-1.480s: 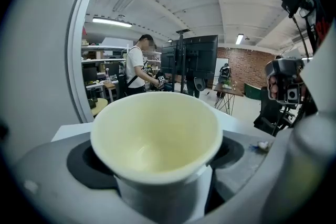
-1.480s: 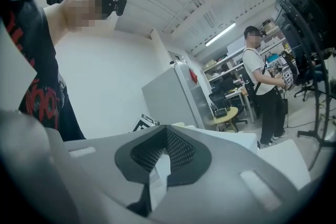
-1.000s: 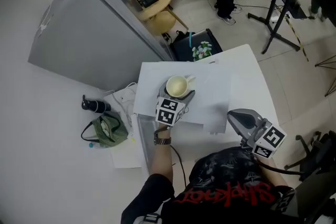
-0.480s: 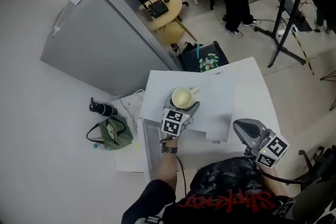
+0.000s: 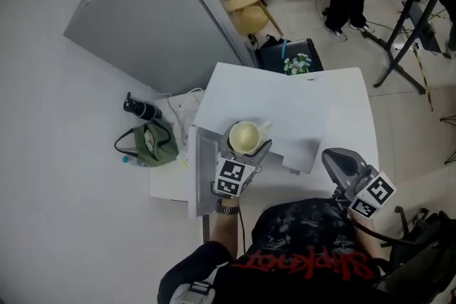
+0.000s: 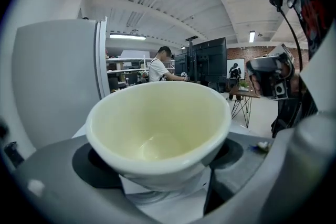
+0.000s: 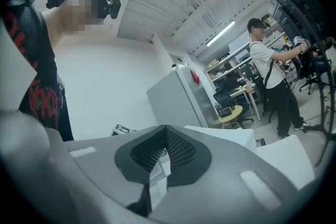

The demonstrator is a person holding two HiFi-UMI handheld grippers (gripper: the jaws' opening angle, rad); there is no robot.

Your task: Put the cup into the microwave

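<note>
Cup [image 6: 157, 134]: cream-coloured, upright, with a small handle on the side away from the person's left.
Cup contents: nothing; the left gripper view shows a bare glazed inside right down to the bottom.
Left claw [image 5: 247, 151]: spread wide round the cup, one grey jaw against each side of its wall, so the cup sits gripped between them with its rim above the jaws.
Cup against the claw: right in the middle between the jaws, filling most of the gap; the claw's marker cube lies just behind it, toward the person.
Cup's place: in the head view it shows over the near left corner of the microwave [image 5: 267, 105], just beside the grey door [image 5: 204, 171]; how high it hangs I cannot tell.
Microwave: a white box on the white worktop [image 5: 350, 117]; its door stands out toward the person at the left front, and the cavity is not visible from above.
Right claw [image 5: 335, 159]: jaws brought together with the dark ribbed pads meeting and nothing between them; it is over the near right part of the worktop, well apart from the cup.
Green bag [image 5: 147, 153]: on the floor left of the worktop; its contents cannot be made out.
Grey cabinet [image 5: 153, 18]: tall, behind the worktop, closed.
</note>
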